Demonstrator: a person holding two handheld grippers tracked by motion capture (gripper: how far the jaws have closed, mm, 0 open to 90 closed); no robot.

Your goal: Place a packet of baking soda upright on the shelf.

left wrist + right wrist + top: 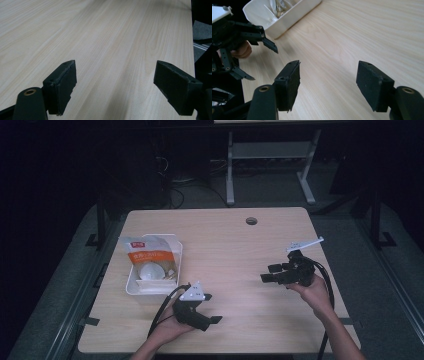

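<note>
Forearms enter the high view from its bottom edge, nearest the camera, each hand carrying a gripper above the pale wooden table (235, 250), the largest thing in the scene and bare across its middle. Next in size is the white tray (131, 281) near the table's left edge, which keeps its load together: a printed snack bag (150, 254) leans out over its far rim, and something pale and rounded lies inside, too small to name. That tray and its contents look like the things to be worked on, since both grippers sit close to it. The left gripper (210, 309) hangs just right of the tray's near corner with its jaws spread wide and nothing between them, pointing away across the table. The right gripper (268, 273) hovers well apart over the right half, turned toward the tray, its jaws also wide apart and empty; I judge it is lining up for a reach. From above, the whole layout and the bag's print are readable. The left gripper view adds only wood grain between its pads (63, 80) and the table's far edge. The right gripper view shows the tray (294, 17) low and side-on, pale wrappers inside it, and the left gripper (260, 53) beside it.
</note>
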